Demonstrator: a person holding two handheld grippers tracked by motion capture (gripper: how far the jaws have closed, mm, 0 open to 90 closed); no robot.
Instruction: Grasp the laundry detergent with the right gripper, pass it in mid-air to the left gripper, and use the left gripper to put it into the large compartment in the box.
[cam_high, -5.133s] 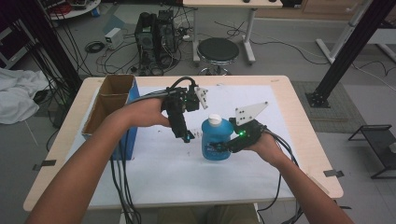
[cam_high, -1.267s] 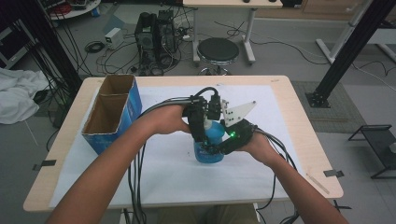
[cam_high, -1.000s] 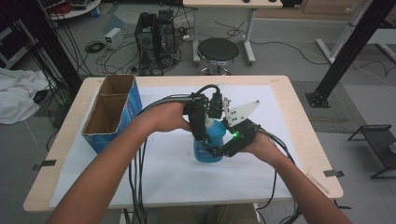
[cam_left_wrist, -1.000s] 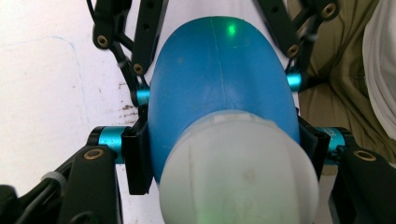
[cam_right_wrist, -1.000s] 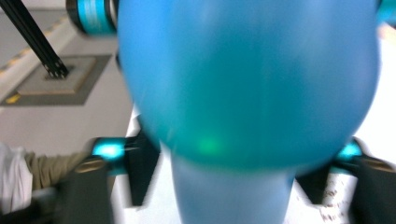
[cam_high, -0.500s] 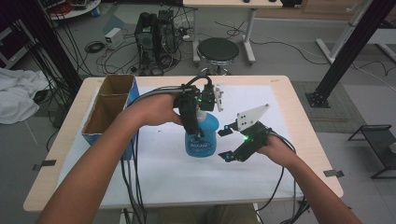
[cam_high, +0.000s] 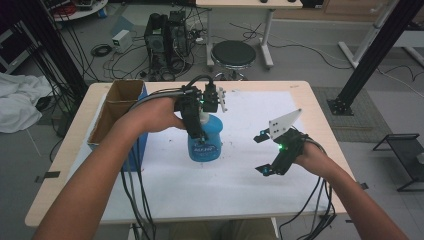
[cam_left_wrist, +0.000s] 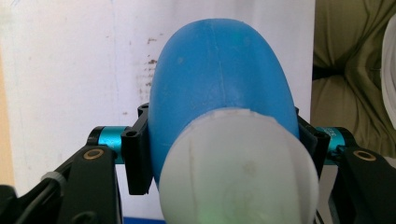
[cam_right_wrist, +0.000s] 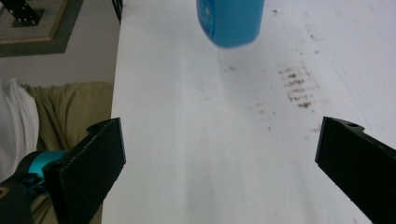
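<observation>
Two grippers: the left gripper (cam_high: 197, 131) clamps the blue bottle (cam_high: 205, 140) by its neck, while the right gripper (cam_high: 260, 154), its jaws just opened wide, holds nothing.

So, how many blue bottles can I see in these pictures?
1. The blue bottle is over the white sheet near the table's middle, clamped near its top in the left gripper, beside the cardboard box. Anything inside that box is hidden.

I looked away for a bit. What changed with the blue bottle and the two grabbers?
The left gripper took the blue bottle by its neck and carried it toward the cardboard box. The right gripper let go, its jaws just opening, and pulled away. The box stayed put.
</observation>
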